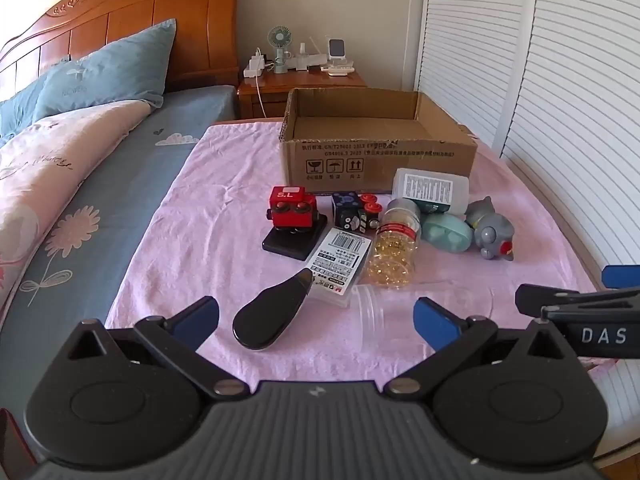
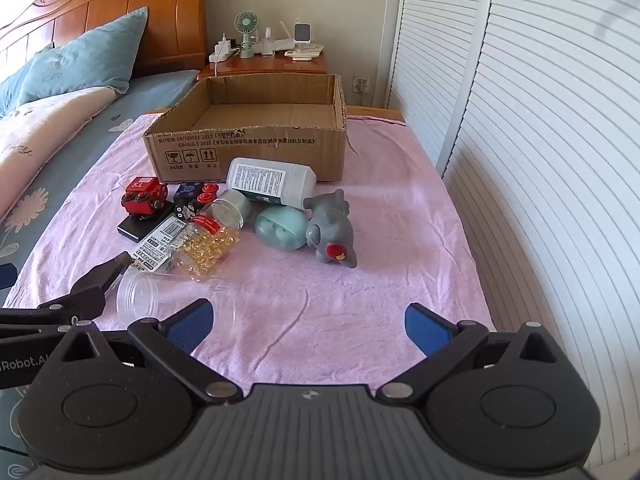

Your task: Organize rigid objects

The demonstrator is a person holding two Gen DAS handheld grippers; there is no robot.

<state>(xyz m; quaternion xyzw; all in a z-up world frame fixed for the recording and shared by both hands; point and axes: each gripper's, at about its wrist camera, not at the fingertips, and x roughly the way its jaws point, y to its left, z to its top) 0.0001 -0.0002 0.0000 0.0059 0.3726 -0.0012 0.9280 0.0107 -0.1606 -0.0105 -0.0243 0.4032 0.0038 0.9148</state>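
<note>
Both the left gripper [image 1: 316,318] and right gripper [image 2: 308,322] hover wide open and empty before a cardboard box [image 1: 376,160]; toys, bottles [image 2: 208,246] and a clear cup [image 2: 160,294] lie clustered just in front of the box.

1. Both views were bright and evenly daylit, with soft, short shadows.
2. Light fell strongest on the pink cloth [image 2: 360,280] toward three o'clock, washing it pale.
3. Fisheye bending curved the louvred doors [image 2: 540,160] at three o'clock; corners went black.
4. Focus was fairly sharp centrally, softer toward the rims.
</note>
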